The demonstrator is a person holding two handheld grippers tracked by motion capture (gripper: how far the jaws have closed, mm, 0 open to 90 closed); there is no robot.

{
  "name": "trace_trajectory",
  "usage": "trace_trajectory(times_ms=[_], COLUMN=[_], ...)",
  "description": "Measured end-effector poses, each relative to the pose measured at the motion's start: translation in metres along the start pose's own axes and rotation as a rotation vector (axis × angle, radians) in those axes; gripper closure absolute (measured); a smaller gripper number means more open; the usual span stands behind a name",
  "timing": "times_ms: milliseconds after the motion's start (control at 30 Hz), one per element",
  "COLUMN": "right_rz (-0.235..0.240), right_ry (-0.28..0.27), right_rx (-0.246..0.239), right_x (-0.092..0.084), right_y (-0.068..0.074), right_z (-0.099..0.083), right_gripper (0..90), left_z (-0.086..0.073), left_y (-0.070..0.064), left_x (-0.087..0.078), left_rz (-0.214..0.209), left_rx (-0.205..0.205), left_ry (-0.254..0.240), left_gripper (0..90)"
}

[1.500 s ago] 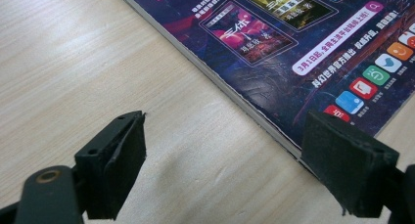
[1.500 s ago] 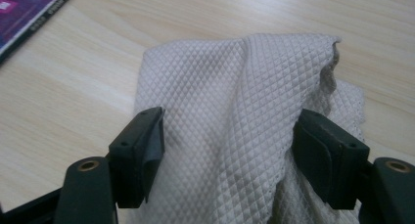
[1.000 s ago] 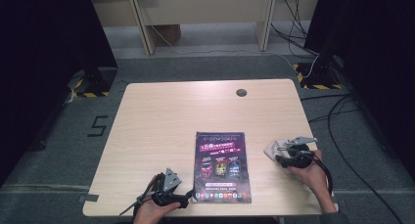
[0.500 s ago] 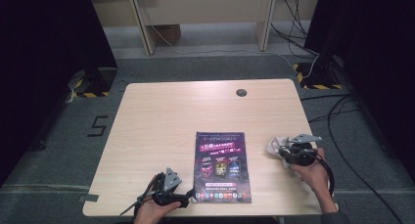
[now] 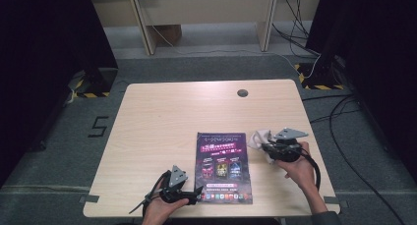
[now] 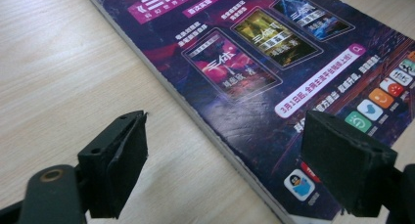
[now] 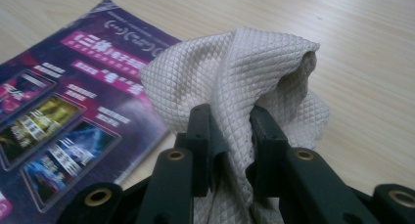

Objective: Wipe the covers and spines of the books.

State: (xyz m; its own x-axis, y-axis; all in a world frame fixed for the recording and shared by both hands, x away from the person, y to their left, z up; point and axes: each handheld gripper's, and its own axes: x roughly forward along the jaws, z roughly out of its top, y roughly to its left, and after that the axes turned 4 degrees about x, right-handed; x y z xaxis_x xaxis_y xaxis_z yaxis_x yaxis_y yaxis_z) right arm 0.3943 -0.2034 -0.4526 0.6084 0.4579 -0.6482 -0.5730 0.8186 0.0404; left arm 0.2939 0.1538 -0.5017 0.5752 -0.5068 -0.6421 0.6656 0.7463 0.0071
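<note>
A white waffle-textured cloth (image 7: pixel 244 72) is pinched between the jaws of my right gripper (image 7: pixel 233 131), which closed on it during the last second and hold it bunched above the table. From the high view the cloth (image 5: pixel 259 138) hangs just right of a purple-covered booklet (image 5: pixel 222 163) that lies flat near the table's front edge. My left gripper (image 5: pixel 196 194) rests low at the booklet's front left corner. Its jaws stand wide open, one over bare wood and one over the booklet (image 6: pixel 274 62) cover, with nothing gripped.
The wooden table (image 5: pixel 172 117) has a round cable hole (image 5: pixel 242 93) at the back right. Dark floor, cables and desk legs lie beyond the far edge. The table's left half and back are bare wood.
My right gripper has shut on the white cloth and lifted it, moving left toward the booklet. The left gripper has stayed where it was.
</note>
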Motion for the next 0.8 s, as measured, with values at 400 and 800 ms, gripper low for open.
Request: trace_trajectory(times_ms=[400, 800], right_rz=[0.088, 0.082], right_ry=[0.077, 0.137], right_rx=[-0.108, -0.11], right_x=[0.055, 0.088], right_y=[0.052, 0.057], right_z=[0.02, 0.015], right_gripper=[73.0, 71.8], left_z=[0.003, 0.003], left_y=[-0.015, -0.018], left_x=[0.016, 0.019], left_rz=[0.0, -0.041], left_rx=[0.079, 0.056], left_ry=[0.065, 0.052], left_gripper=[16.9, 21.7])
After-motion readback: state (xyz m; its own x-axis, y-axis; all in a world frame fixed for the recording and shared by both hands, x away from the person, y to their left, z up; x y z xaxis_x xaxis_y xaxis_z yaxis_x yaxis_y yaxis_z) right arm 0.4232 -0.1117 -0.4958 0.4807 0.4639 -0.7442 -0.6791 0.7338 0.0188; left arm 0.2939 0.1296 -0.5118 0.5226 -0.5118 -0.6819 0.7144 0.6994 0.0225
